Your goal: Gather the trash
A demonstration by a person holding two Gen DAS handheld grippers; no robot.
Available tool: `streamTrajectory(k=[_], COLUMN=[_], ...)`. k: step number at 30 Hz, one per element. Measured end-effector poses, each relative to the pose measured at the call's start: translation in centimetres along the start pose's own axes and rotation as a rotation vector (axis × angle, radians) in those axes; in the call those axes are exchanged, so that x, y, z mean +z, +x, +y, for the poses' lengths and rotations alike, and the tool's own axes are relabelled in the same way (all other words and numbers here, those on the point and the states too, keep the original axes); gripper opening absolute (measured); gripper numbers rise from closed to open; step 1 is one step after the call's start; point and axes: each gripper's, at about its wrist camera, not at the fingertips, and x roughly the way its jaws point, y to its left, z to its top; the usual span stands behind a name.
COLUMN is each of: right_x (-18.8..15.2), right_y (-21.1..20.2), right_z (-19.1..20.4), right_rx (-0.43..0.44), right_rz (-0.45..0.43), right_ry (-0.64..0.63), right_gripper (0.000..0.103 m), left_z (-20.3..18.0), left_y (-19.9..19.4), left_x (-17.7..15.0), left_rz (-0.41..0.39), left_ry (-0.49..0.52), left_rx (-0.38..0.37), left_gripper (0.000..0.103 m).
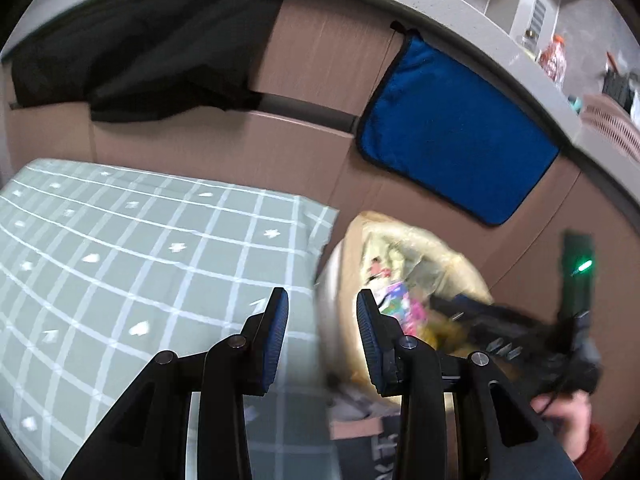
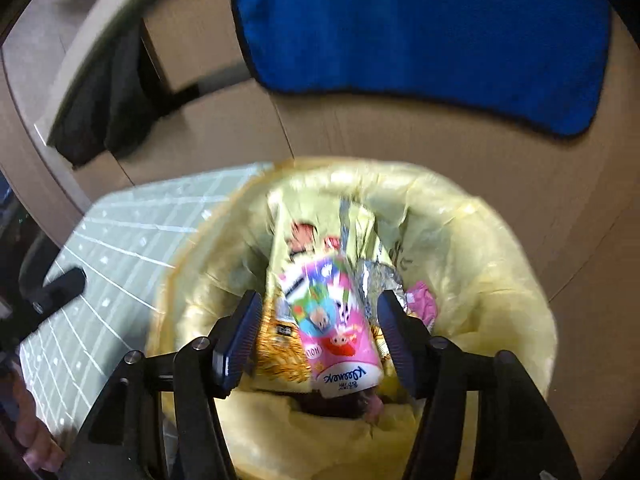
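Note:
A round bin with a yellow liner (image 2: 500,264) stands on the floor beside a cabinet, holding several wrappers. My right gripper (image 2: 320,316) hangs over its mouth with the jaws wide. A pink Kleenex tissue pack (image 2: 340,320) lies between and below the pads, and neither pad presses on it. Blur hides whether it rests on the other trash. My left gripper (image 1: 322,312) is open and holds nothing, above the edge where the mat meets the bin (image 1: 400,240). The left wrist view shows the right gripper (image 1: 500,332) blurred over the bin, and the pink pack (image 1: 396,300) under it.
A green checked mat (image 1: 140,260) covers the floor left of the bin. A blue cloth (image 1: 452,140) and a black cloth (image 1: 140,60) hang on the brown cabinet front behind. The counter above carries a bottle (image 1: 554,56) and a pink basket (image 1: 612,128). A person's hand (image 1: 568,420) holds the right gripper.

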Motion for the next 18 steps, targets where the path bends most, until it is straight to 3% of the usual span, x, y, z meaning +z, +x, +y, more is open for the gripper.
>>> streamTrajectory(k=[5, 12, 18], right_x=[-1.0, -6.5, -11.9], right_y=[-6.5, -15.9, -20.5], right_z=[1.6, 7.5, 11.8], right_rx=[0.038, 0.131, 0.136], right_rz=[-0.105, -0.195, -0.219], right_ry=[0.013, -0.066, -0.127], right_gripper=[0.058, 0.058, 0.058], left_z=[0.9, -1.0, -2.1], left_y=[-4.5, -15.6, -21.7], left_x=[-1.6, -6.2, -10.9], left_rz=[-0.019, -0.154, -0.197], left_ry=[-0.013, 0.080, 0.134], left_rx=[-0.014, 0.108, 0.219], left_gripper=[0.037, 0.044, 0.045])
